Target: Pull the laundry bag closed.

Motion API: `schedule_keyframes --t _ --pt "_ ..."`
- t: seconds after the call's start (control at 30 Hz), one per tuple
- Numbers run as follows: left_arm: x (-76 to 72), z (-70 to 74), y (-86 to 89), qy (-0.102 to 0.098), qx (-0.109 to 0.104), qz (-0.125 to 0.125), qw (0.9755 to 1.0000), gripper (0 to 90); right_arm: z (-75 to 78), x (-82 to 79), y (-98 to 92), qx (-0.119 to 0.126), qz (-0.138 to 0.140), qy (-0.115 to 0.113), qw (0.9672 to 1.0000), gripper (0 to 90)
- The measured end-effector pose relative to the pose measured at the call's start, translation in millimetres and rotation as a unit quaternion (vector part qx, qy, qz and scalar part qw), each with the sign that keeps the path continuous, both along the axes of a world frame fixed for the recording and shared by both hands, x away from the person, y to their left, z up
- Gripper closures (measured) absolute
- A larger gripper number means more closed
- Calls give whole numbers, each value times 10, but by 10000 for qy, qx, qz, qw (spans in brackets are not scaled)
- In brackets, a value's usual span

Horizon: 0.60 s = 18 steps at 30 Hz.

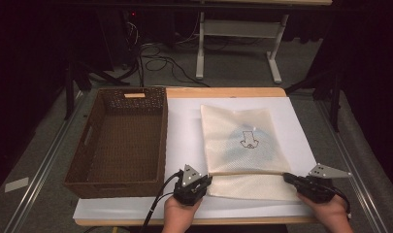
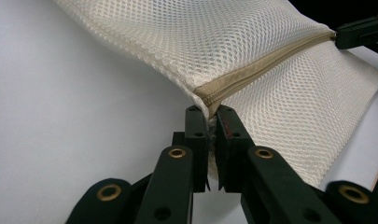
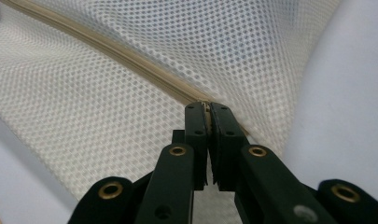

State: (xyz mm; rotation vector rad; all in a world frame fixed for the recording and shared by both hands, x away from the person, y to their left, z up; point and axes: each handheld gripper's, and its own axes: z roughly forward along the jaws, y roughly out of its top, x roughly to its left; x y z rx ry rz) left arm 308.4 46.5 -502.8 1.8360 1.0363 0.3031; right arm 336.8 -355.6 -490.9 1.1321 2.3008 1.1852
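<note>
A cream mesh laundry bag (image 1: pixel 242 145) lies flat on white paper, with a small garment and a printed figure showing faintly through it. A tan zipper (image 1: pixel 245 173) runs across its near end. My left gripper (image 1: pixel 207 178) is shut on the bag's left end of the zipper (image 2: pixel 233 79), pinching the mesh corner (image 2: pixel 213 122). My right gripper (image 1: pixel 287 177) is shut on the zipper's right end (image 3: pixel 206 105), on what looks like the zipper pull. In the left gripper view the right gripper (image 2: pixel 361 32) shows at the far end of the zipper.
A dark brown wicker basket (image 1: pixel 160 145) stands empty at the left of the table, close to the bag. White paper (image 1: pixel 184 136) covers the wooden table (image 1: pixel 223 92). Beyond the far edge are a floor with cables and a white table frame (image 1: pixel 237 29).
</note>
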Motion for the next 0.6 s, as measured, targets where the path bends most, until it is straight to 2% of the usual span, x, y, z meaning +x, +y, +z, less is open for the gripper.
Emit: schedule_keyframes --t 0.2,0.3,0.5,0.6 --pt "-2 4 -19 29 47 -35 10000 844 -25 -11 -133 13 -110 26 9999 877" --pt "1 0 -24 45 68 -8 10000 847 -37 -17 -165 -61 -119 -17 9999 878" --pt "0 10 -28 84 122 20 9999 853 -55 -21 -226 -82 -198 43 9998 878" --pt "8 4 -27 179 111 62 9998 854 -53 -29 -226 -115 -204 32 9997 879"
